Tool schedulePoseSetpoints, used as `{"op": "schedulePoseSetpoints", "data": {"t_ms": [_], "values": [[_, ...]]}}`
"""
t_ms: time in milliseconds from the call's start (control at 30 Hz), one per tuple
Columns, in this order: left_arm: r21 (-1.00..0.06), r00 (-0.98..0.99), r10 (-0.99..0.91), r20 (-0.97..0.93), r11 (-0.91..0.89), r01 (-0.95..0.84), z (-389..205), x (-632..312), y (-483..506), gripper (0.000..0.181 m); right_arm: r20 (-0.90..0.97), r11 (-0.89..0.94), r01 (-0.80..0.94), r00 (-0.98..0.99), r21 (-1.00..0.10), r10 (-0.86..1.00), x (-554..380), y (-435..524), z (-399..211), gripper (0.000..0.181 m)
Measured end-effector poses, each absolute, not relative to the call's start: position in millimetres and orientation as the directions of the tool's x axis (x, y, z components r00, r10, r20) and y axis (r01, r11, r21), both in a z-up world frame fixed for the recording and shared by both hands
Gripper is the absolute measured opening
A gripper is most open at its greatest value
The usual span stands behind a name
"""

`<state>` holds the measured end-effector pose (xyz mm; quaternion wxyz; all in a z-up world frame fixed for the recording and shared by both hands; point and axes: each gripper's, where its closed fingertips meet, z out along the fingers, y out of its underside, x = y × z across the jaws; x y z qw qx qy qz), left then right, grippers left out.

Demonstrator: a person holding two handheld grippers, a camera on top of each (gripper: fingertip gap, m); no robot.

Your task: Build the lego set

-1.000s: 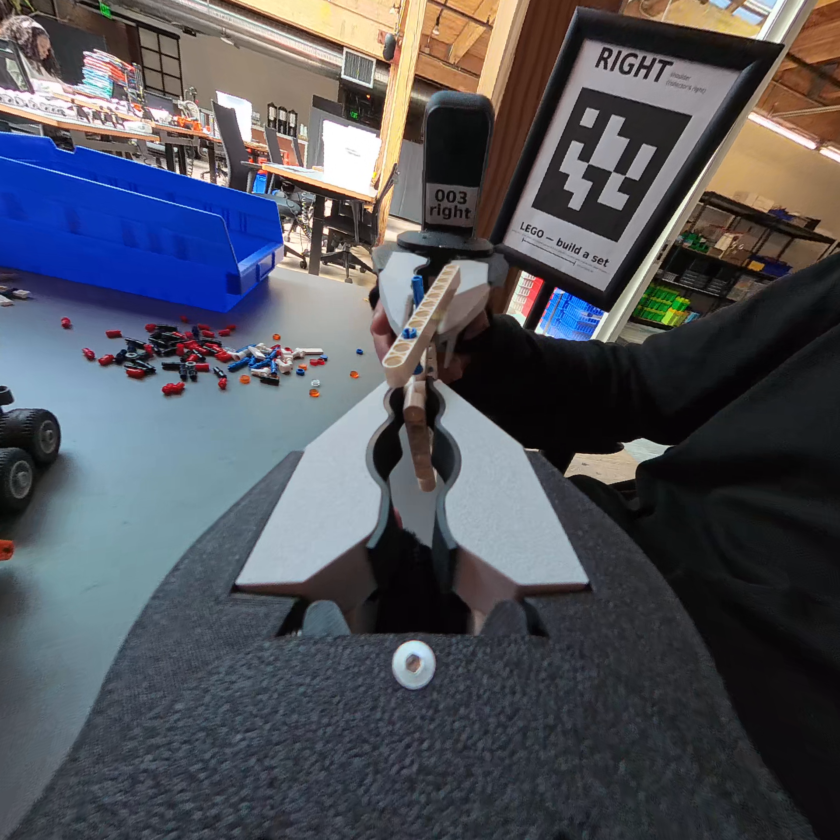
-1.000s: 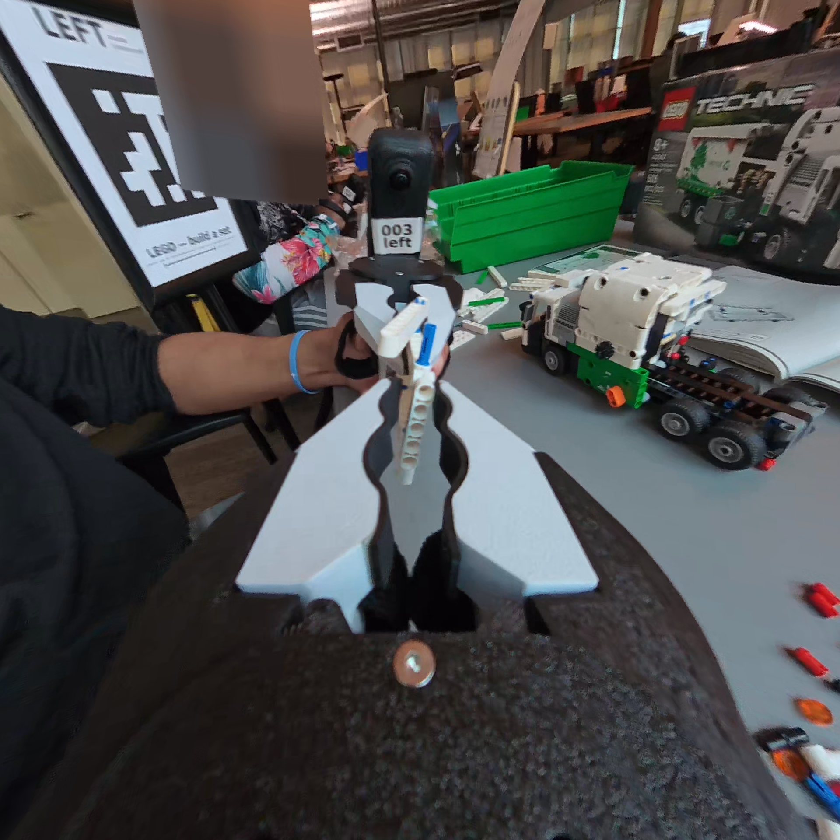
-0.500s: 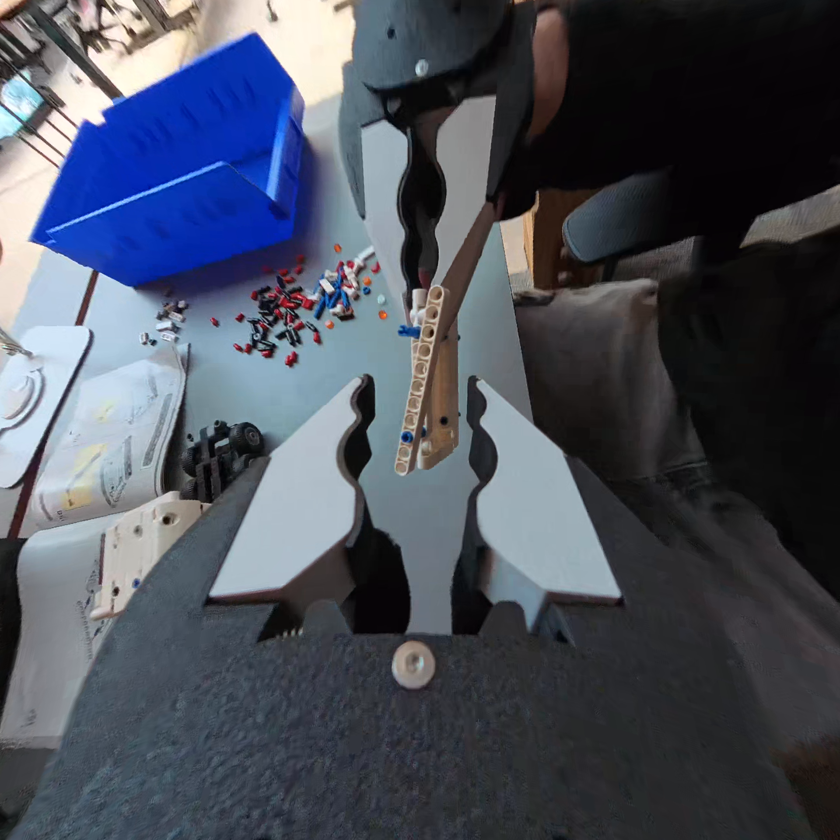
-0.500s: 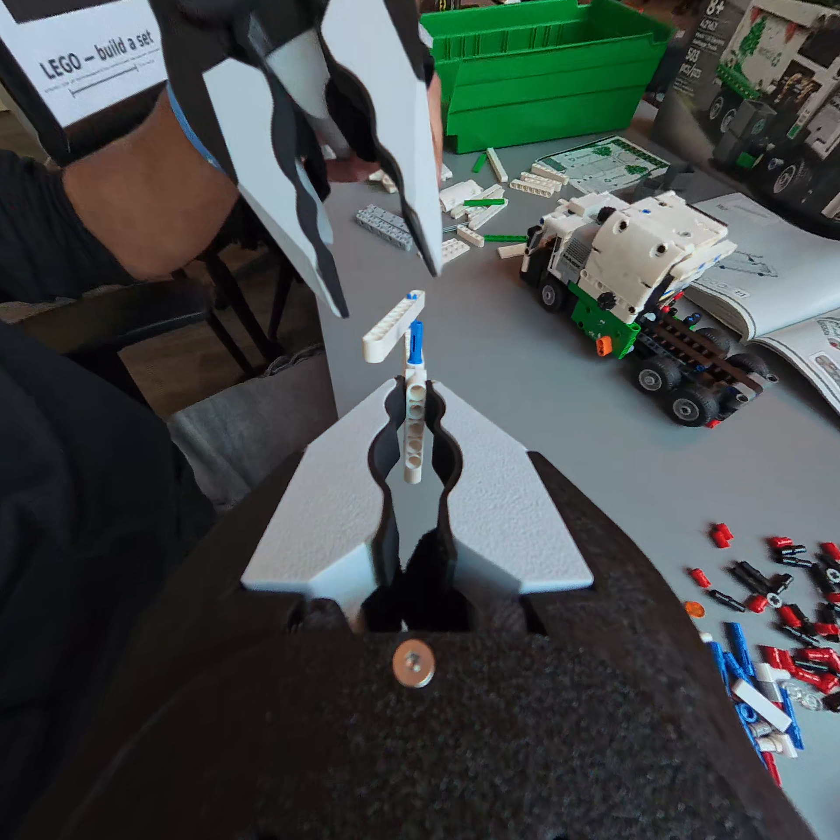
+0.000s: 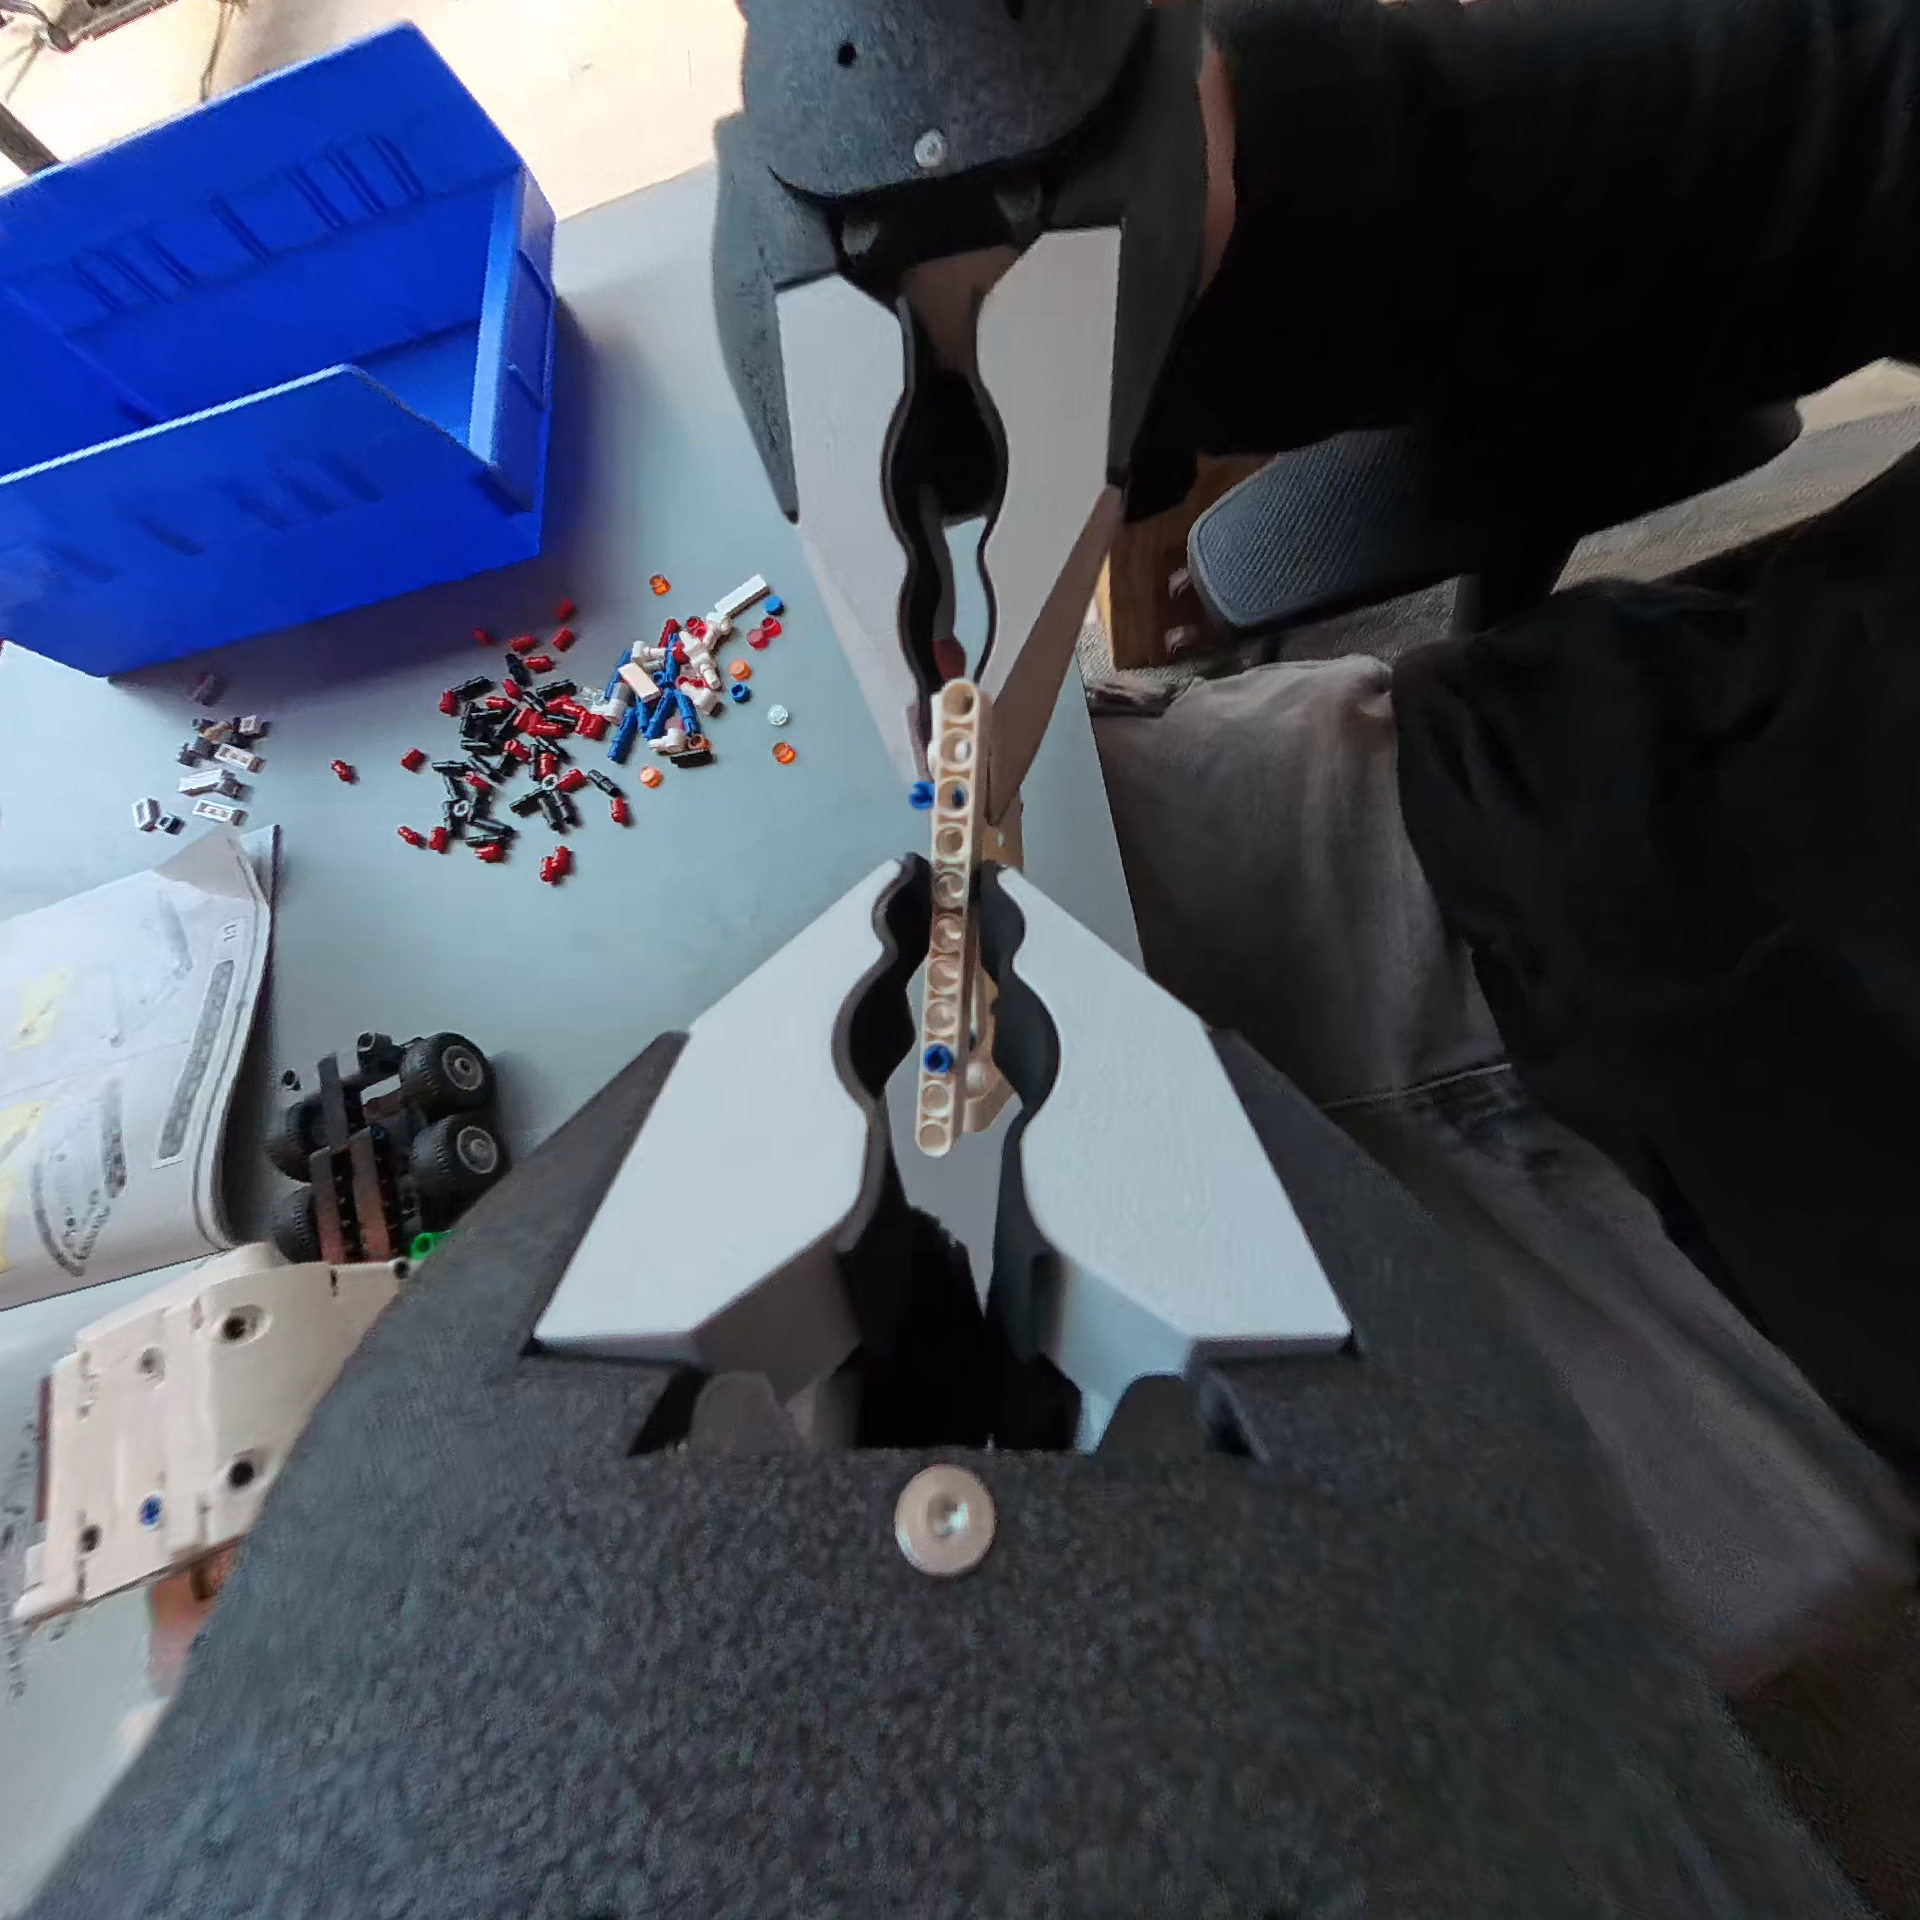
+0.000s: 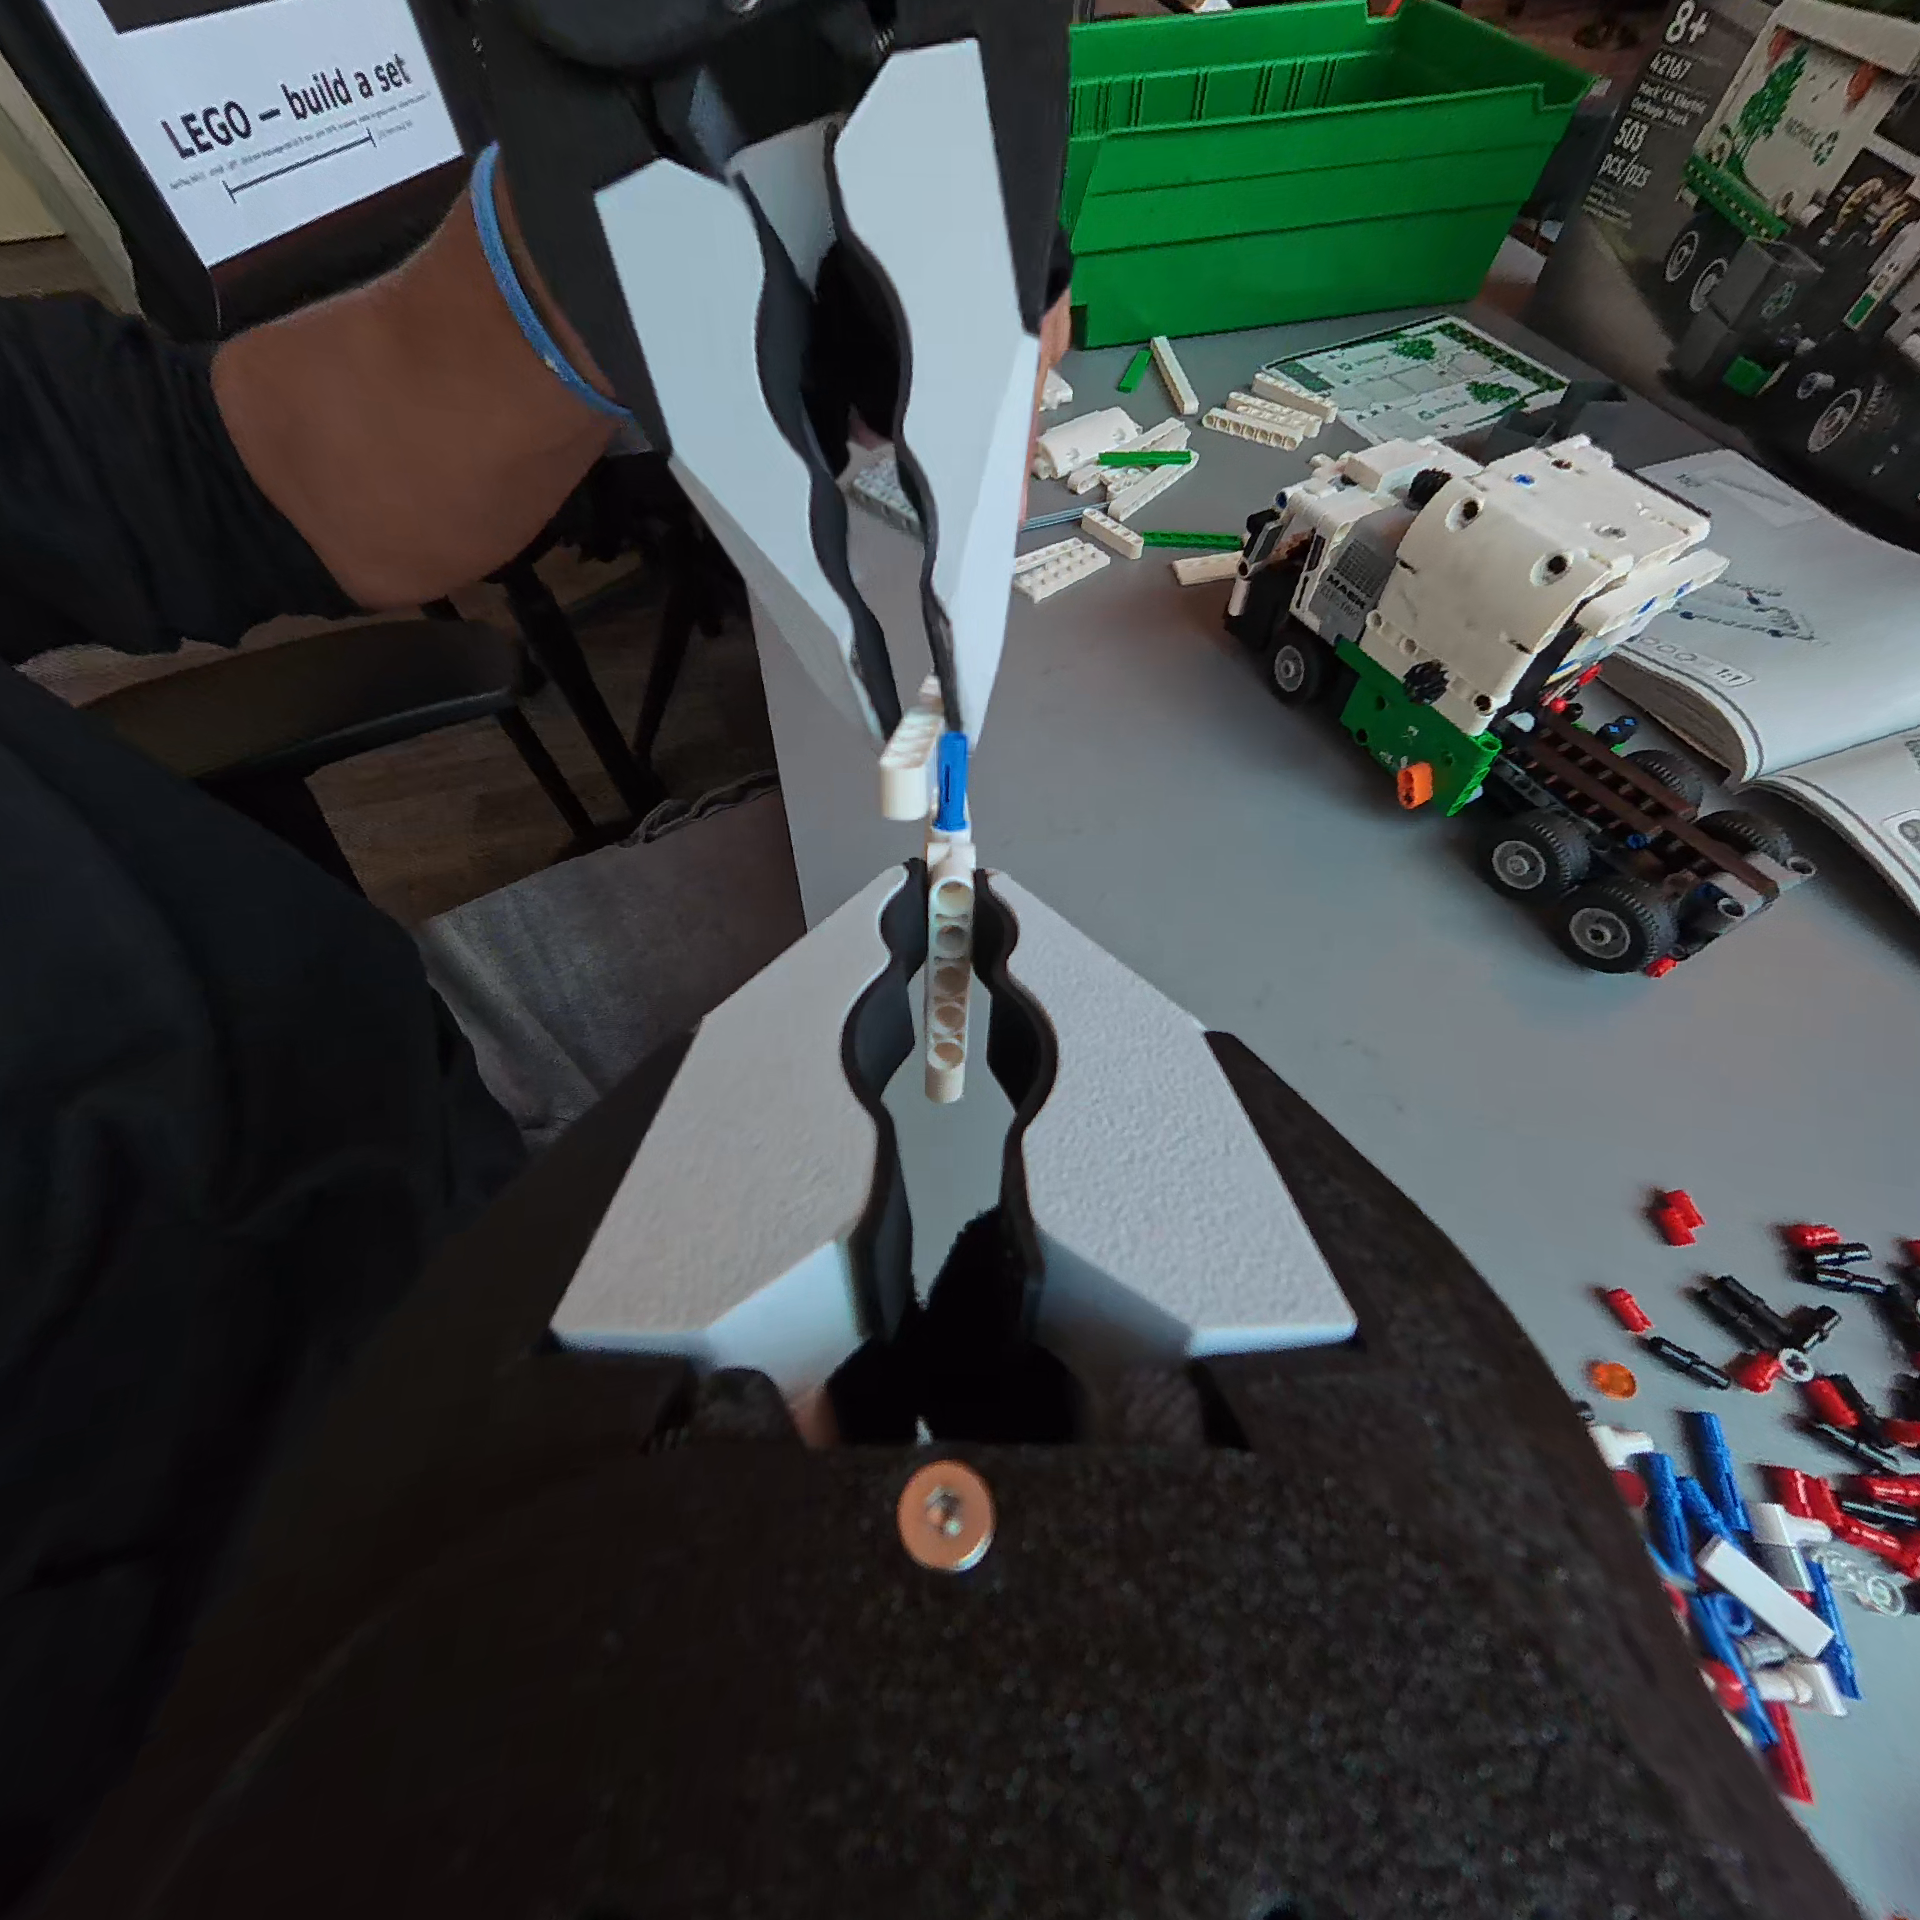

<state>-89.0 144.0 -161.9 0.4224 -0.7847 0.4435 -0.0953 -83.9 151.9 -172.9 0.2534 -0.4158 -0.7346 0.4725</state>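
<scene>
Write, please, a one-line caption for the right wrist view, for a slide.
Right claw grips a white beam assembly above the grey table, meeting the left claw; white-and-green truck stands beyond.

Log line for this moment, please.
left gripper: shut on beam | right gripper: shut on beam | held above table | truck: parked

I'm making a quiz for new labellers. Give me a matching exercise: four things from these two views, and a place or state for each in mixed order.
Things:
1. white beam
2. blue bin
3. green bin
4. toy truck

Places or states:
A. stands on its wheels on the grey table, beside an open booklet
B. at the back of the table, white and green parts lying in front of it
C. held off the table between two fingers
D. behind a scatter of red, black and blue pins

Pairs: 1-C, 2-D, 3-B, 4-A
</scene>
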Motion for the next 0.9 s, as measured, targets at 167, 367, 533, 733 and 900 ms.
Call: {"op": "schedulePoseSetpoints", "data": {"t_ms": [167, 367, 533, 733, 900], "values": [[-0.837, 0.649, -0.75, -0.124, -0.272, -0.474, -159.5, -85.8, 147.6, 0.007, 0.03, 0.224, 0.326, -0.508, -0.918, 0.861, -83.4, 156.1, -172.6, 0.006], [-0.875, 0.657, -0.749, -0.09, -0.255, -0.411, -160.6, -84.5, 148.0, 0.007, -0.042, 0.106, 0.254, -0.516, -0.962, 0.856, -86.0, 152.2, -155.6, 0.014], [-0.9, 0.661, -0.749, -0.055, -0.249, -0.358, -162.5, -82.8, 148.8, 0.007, -0.025, 0.12, 0.251, -0.507, -0.961, 0.862, -88.1, 152.7, -158.6, 0.007], [-0.954, 0.713, -0.701, 0.018, -0.226, -0.198, -153.4, -83.2, 157.6, 0.006, -0.039, 0.093, 0.237, -0.499, -0.967, 0.866, -86.7, 161.7, -153.2, 0.007], [-0.953, 0.713, -0.694, 0.097, -0.272, -0.134, -159.1, -82.3, 162.8, 0.006, -0.031, 0.105, 0.25, -0.488, -0.962, 0.872, -85.4, 166.9, -160.4, 0.007]]}}
